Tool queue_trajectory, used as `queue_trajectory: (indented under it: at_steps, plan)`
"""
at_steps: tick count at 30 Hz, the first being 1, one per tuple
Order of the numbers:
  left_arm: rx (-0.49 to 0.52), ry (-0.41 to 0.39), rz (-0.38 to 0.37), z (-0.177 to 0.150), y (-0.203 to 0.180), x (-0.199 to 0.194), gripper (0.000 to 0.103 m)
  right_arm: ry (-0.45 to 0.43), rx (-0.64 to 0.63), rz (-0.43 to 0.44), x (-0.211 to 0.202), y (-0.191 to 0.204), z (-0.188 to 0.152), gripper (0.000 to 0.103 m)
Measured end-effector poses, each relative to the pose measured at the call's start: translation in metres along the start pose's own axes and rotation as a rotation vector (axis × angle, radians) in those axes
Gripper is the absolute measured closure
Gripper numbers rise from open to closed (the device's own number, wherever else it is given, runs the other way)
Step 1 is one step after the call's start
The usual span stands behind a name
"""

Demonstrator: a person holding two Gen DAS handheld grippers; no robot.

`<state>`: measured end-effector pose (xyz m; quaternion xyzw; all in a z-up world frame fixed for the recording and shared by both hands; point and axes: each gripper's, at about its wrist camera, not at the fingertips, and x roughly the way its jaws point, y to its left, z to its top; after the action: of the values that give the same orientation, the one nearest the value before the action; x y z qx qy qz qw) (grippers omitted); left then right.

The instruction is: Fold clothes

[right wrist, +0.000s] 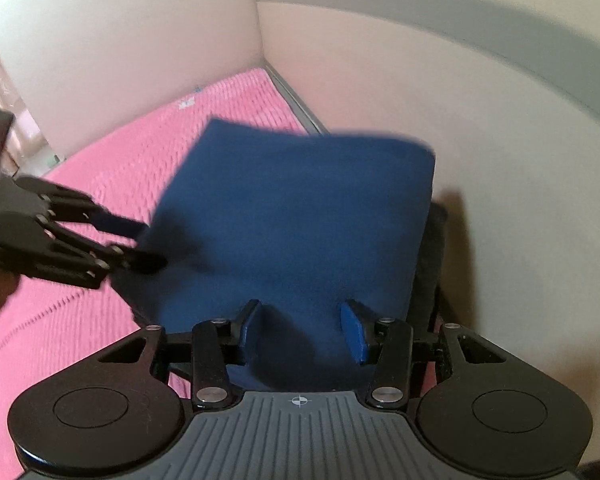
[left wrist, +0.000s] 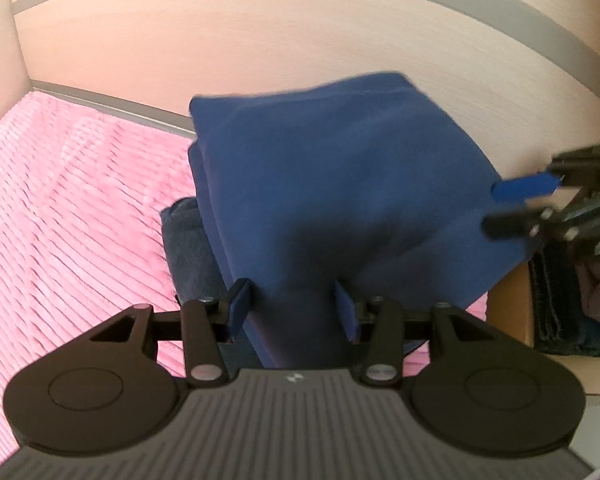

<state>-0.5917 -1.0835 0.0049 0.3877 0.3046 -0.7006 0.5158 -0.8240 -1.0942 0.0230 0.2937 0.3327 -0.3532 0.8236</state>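
A folded blue garment [left wrist: 332, 184] fills the middle of the left wrist view and of the right wrist view [right wrist: 300, 220], held up above a pink bed cover. My left gripper [left wrist: 296, 308] has its jaws spread around a bunched edge of the cloth. My right gripper [right wrist: 302, 328] also has its jaws spread around the near edge. Each gripper shows in the other's view: the right one [left wrist: 496, 206] at the cloth's right edge, the left one [right wrist: 140, 244] at its left edge. A darker folded cloth [left wrist: 188, 248] lies under the blue one.
A ribbed pink bed cover [left wrist: 68, 208] spreads to the left, also seen in the right wrist view [right wrist: 112, 160]. Pale wooden panels [left wrist: 260, 40] wall the bed. A cardboard box [left wrist: 512, 312] with dark folded fabric [left wrist: 556, 300] stands at the right.
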Motion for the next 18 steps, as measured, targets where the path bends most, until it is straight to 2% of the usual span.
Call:
queue_trajectory:
  at_steps: [3, 6, 9, 15, 17, 18]
  plan:
    - [-0.022, -0.014, 0.022, 0.0, -0.001, -0.007, 0.057, -0.019, 0.024, 0.016, -0.012, -0.002, 0.011, 0.055]
    - [-0.081, -0.029, 0.032, -0.005, 0.004, -0.022, 0.056, -0.056, 0.01, 0.004, -0.028, 0.002, 0.011, 0.024]
    - [-0.129, -0.037, 0.044, -0.022, 0.004, -0.041, 0.051, -0.064, 0.047, 0.003, -0.041, 0.008, -0.005, 0.024]
    - [-0.212, 0.031, 0.075, -0.085, -0.012, -0.069, 0.049, -0.012, 0.041, 0.013, -0.054, 0.032, -0.044, 0.024]
    - [-0.247, 0.043, 0.074, -0.11, -0.021, -0.081, 0.041, 0.019, 0.023, 0.007, -0.057, 0.041, -0.057, 0.02]
    - [-0.262, 0.044, 0.076, -0.121, -0.027, -0.088, 0.036, 0.034, 0.016, -0.003, -0.057, 0.045, -0.062, 0.012]
